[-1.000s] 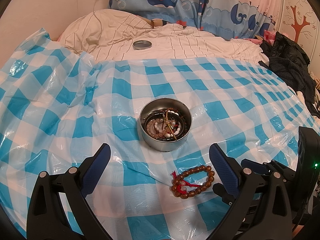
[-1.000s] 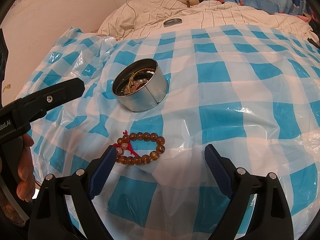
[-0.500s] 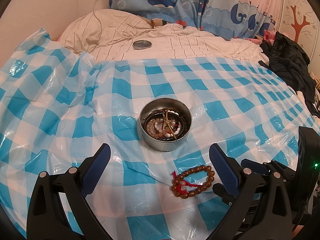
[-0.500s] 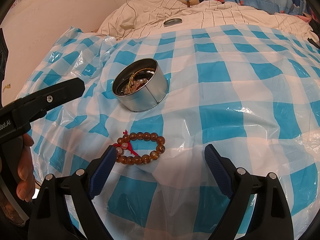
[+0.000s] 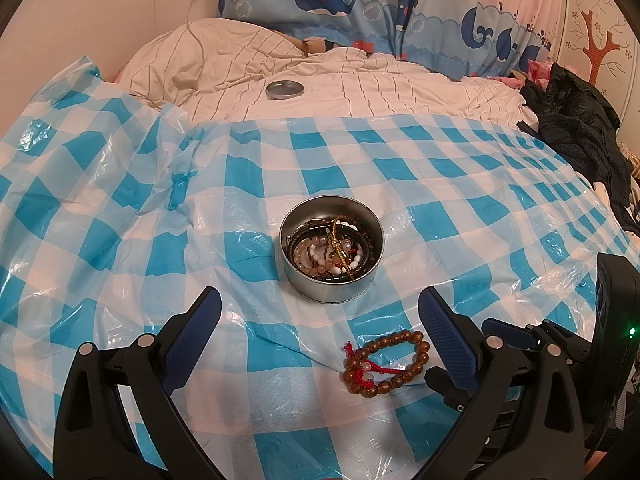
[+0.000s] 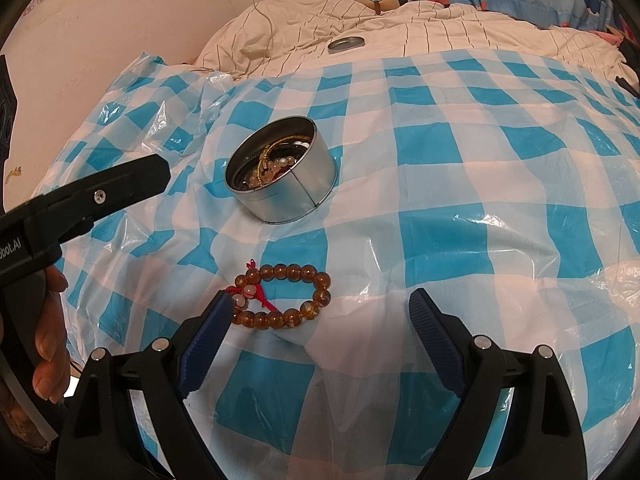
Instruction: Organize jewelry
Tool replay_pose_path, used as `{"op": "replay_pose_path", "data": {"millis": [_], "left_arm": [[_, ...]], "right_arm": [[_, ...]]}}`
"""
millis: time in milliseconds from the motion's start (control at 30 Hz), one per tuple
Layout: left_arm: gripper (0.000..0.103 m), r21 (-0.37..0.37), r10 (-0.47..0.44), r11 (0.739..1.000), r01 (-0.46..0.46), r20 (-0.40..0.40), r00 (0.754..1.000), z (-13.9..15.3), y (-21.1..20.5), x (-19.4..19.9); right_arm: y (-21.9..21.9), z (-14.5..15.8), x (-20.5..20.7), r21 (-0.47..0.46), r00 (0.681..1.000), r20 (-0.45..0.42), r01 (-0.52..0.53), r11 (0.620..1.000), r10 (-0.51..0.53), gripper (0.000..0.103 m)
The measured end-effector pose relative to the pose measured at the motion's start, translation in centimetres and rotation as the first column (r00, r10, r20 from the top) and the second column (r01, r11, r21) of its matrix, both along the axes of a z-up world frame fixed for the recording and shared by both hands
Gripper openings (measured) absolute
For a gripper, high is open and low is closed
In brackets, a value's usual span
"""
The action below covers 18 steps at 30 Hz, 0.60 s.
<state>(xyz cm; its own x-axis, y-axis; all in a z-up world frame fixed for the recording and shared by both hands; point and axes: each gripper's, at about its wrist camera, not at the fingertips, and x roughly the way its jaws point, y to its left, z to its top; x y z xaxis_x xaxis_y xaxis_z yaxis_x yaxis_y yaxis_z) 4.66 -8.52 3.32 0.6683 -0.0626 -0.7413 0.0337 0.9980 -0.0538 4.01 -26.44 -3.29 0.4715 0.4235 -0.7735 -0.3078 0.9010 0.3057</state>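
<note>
- Landmark: round metal tin (image 5: 331, 262), open, standing on the blue-checked plastic sheet (image 5: 120, 240) spread over the bed; it already holds a tangle of beaded bracelets.
- Brown bead bracelet (image 6: 282, 297) (red cord knot at its left end): lies flat on the sheet, on the near side of the tin and apart from it; not yet put away.
- Bracelet's long axis: runs crosswise to the right tongs' line of reach, the knot end pointing toward the left tongs' side.
- Right tongs (image 6: 320, 318): blades wide apart, empty; the bracelet sits just ahead of them, toward their left blade, its knot end close by that tip. The nearer pair, by my judgement.
- Left tongs (image 5: 320, 314): blades wide apart, empty, facing the tin; the bracelet lies nearer their right blade.
- Tin lid (image 5: 284, 90): on the striped quilt (image 5: 360, 96), well beyond the tin (probably its lid; too small to be sure).
- Left hand (image 6: 50, 336): fingers wrapped on the left tongs' handle.
</note>
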Motion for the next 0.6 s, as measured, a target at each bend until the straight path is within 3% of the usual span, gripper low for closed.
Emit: {"op": "replay_pose_path", "data": {"millis": [600], "left_arm": [[0.095,0.001,-0.001,1.0,0.001,0.0,1.0,0.0,-0.01,0.0]], "right_arm": [[0.04,-0.01,0.02,-0.001,1.0,-0.001,-0.002,1.0,0.002,0.086]]}}
